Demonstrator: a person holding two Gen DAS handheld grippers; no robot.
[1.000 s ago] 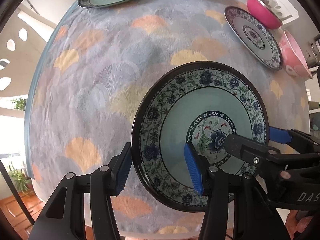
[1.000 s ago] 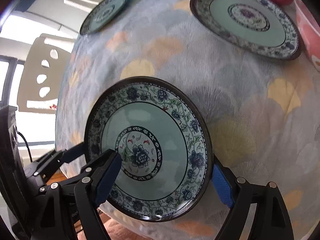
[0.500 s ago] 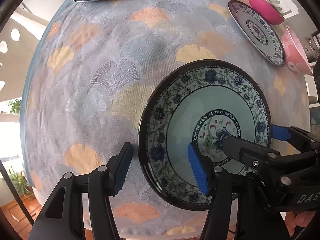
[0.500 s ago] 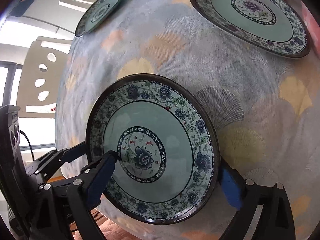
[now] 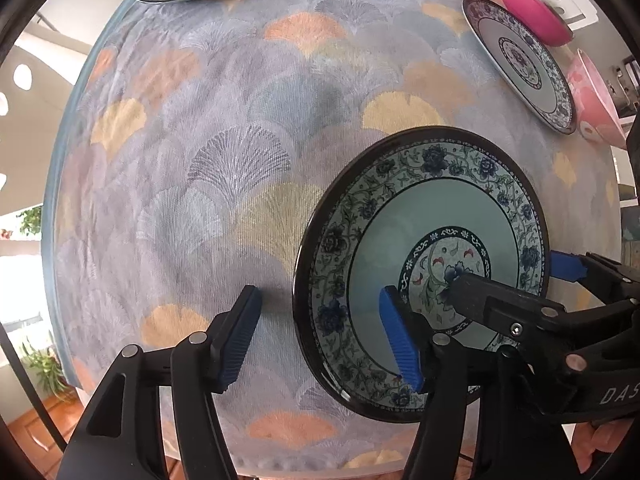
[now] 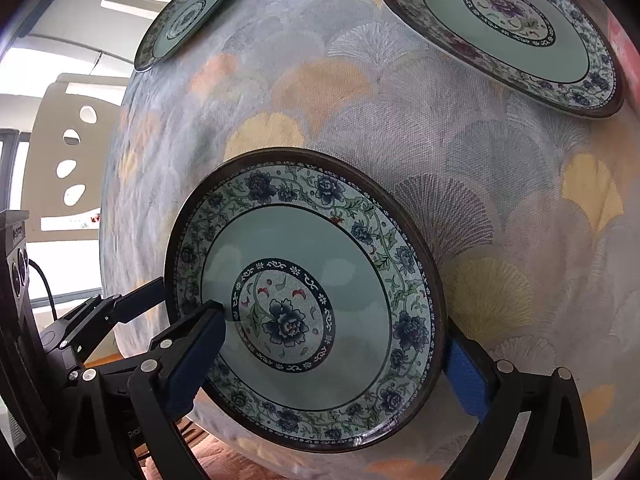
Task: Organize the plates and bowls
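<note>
Round table (image 5: 248,128) under a cloth (image 6: 500,168) printed with grey, yellow and orange fan shapes. Pale chair (image 6: 68,136) with oval cut-outs in its back stands at the table's left edge. Bright daylight from windows (image 5: 16,280) behind it. Potted plant (image 5: 40,364) on reddish wood floor (image 5: 28,436). White walls, pale ceiling.
</note>
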